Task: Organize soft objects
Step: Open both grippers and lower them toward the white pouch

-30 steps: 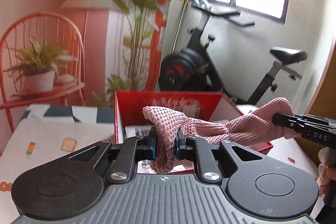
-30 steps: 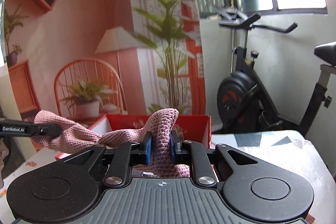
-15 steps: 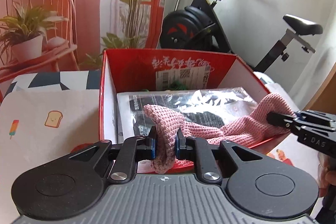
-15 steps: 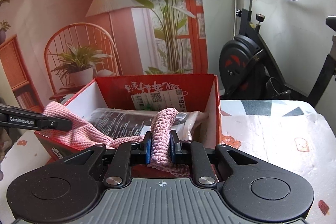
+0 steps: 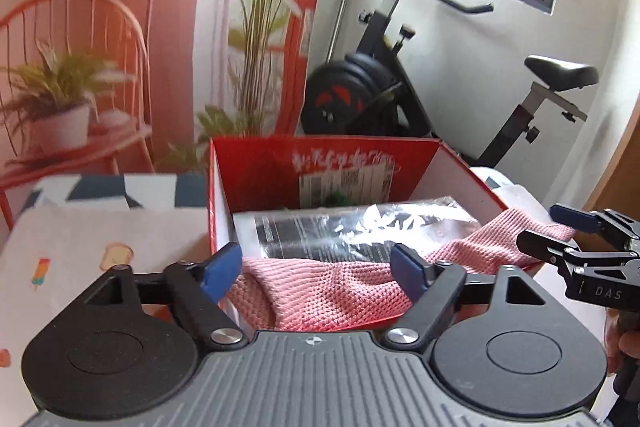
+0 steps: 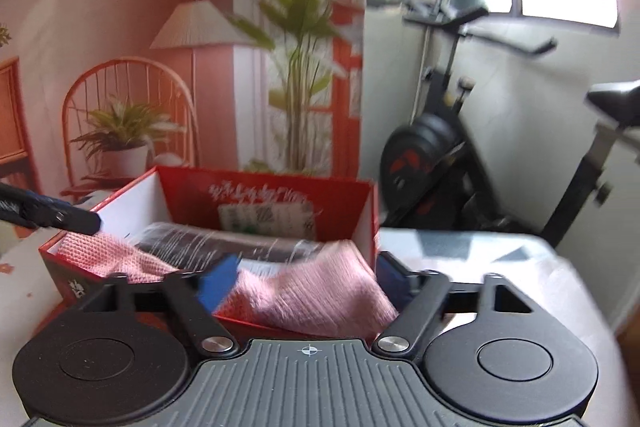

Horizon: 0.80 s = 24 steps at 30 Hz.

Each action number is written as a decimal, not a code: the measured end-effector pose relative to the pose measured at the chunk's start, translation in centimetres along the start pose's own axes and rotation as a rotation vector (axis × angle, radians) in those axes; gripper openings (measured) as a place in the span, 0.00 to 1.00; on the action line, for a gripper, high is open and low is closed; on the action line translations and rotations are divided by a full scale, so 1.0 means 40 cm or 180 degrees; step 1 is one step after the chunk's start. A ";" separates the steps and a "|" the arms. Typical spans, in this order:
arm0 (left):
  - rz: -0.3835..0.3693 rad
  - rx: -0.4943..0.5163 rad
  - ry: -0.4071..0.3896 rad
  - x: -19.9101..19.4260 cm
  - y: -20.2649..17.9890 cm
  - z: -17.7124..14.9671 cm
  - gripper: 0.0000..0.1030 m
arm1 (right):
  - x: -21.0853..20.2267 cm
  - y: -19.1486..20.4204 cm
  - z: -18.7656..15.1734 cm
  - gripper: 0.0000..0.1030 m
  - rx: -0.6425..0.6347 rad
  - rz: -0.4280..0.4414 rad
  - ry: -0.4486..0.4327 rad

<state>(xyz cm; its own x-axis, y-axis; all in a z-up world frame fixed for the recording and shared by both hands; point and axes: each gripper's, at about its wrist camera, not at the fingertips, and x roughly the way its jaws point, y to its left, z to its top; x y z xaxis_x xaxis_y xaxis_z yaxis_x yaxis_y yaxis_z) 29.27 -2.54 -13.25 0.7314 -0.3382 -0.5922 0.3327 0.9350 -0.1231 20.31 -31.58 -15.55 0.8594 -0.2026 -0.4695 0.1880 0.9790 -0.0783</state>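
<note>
A pink knitted cloth (image 5: 328, 287) lies draped over the near edge of the red cardboard box (image 5: 256, 167), partly inside it on a shiny plastic-wrapped package (image 5: 352, 227). My left gripper (image 5: 316, 271) is open, its blue pads wide apart on either side of the cloth. My right gripper (image 6: 308, 279) is open too, with the cloth (image 6: 316, 291) lying loose between its fingers. The right gripper also shows at the right in the left wrist view (image 5: 568, 227), jaws apart at the cloth's end. The box (image 6: 344, 203) shows in the right wrist view too.
The box stands on a table with a patterned white cloth (image 5: 80, 251). Behind it are a printed backdrop with chair and plants (image 5: 80, 67) and an exercise bike (image 5: 400, 87). The left gripper's finger (image 6: 52, 215) reaches over the box's left rim.
Both grippers have opened and let go of the pink cloth, which has dropped onto the box's near edge. Both views have tilted back up a little.
</note>
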 end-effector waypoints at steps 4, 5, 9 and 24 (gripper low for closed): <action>0.0085 0.0242 -0.0193 -0.068 -0.030 -0.034 0.90 | -0.056 0.021 -0.016 0.89 -0.0032 -0.0049 -0.0158; 0.0108 0.0295 -0.0221 -0.083 -0.037 -0.047 0.91 | -0.071 0.024 -0.022 0.90 -0.0033 -0.0002 -0.0176; 0.0140 0.0390 -0.0242 -0.134 -0.050 -0.116 0.91 | -0.127 0.069 -0.069 0.99 -0.0079 0.0160 -0.0156; 0.0327 -0.0287 0.0208 -0.160 0.028 -0.329 0.91 | -0.128 0.269 -0.297 0.99 -0.0444 0.0671 0.0842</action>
<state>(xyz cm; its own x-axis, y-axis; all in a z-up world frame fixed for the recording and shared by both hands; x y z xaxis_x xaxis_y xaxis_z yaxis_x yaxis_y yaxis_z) 17.13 2.09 -20.07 0.7175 -0.2353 -0.6556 0.2012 0.9711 -0.1283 12.29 -19.76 -24.44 0.7161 -0.0014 -0.6980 -0.0625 0.9959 -0.0661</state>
